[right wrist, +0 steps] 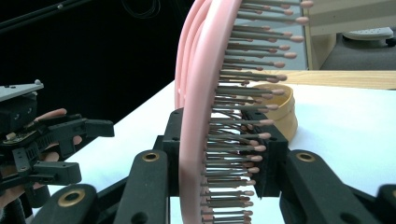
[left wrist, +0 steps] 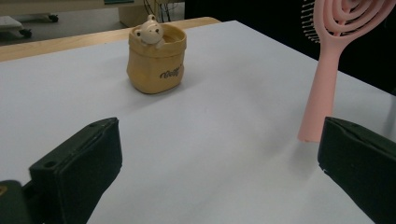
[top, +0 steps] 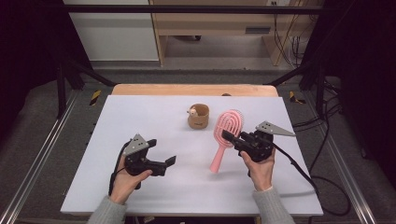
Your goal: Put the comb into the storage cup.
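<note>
At the near edge of a white rectangular tabletop (top: 140, 112), a person in grey knitted sleeves holds a black two-jaw gripper in each hand. The left gripper (top: 170, 161), topped by a grey three-cornered plate, sits low over the near-left part of the table with its jaws spread wide and nothing between them; the left gripper view looks out between the two black jaws at bare white surface. The left hand (top: 127, 179) wraps the gripper's body from below.

To the right, the right gripper (top: 229, 136) is clamped on the head of a pink plastic hairbrush with a looped open-work head (top: 227, 125). In the right gripper view the jaws press the brush head from both sides, one on its pink back and the other on the tips of its bristles. The brush stands tilted, its head up at the gripper and its straight pink handle slanting down toward the person, the handle's end at or just above the table. The right hand (top: 259, 168) grips from beneath, a black cable trailing off to the right.

Farther back, near the table's middle, a small tan sack-shaped pot with a little cream bear figure on its rim (top: 198, 116) stands upright, just left of the brush head and apart from it.
</note>
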`<action>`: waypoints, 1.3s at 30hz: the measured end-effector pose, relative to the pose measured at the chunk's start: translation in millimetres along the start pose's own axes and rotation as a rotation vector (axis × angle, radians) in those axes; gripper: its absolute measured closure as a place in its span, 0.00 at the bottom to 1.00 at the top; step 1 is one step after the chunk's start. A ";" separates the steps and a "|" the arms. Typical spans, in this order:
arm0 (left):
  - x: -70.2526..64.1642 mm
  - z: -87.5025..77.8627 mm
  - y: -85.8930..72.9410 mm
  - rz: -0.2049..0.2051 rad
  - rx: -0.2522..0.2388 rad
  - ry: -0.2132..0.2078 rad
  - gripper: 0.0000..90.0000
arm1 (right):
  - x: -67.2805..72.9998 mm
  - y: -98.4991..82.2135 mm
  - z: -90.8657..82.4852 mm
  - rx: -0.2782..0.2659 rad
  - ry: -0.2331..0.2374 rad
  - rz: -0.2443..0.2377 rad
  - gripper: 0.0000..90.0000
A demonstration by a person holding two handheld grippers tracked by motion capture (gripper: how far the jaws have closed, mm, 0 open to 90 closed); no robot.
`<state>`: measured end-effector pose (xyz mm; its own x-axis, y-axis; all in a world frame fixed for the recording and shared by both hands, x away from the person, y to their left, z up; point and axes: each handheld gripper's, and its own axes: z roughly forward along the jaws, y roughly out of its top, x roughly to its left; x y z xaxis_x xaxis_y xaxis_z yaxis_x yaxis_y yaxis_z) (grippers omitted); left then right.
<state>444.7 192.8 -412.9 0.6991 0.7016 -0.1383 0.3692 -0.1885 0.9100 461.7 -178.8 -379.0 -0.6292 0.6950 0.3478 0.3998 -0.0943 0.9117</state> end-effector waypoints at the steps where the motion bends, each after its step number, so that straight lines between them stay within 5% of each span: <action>1: 2.3 -2.1 -1.3 0.000 -0.001 0.008 0.00 | 0.2 0.8 0.7 0.001 -0.001 0.003 0.71; 39: 57.2 -45.9 -46.4 -0.006 -0.022 0.115 0.00 | -2.3 44.9 31.8 -0.018 -0.079 -0.069 0.71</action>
<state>439.4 273.2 -445.2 0.6215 0.7771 -0.0991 0.3588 -0.1699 0.9178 502.2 -161.9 -345.8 -0.6002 0.7542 0.2664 0.3450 -0.0565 0.9369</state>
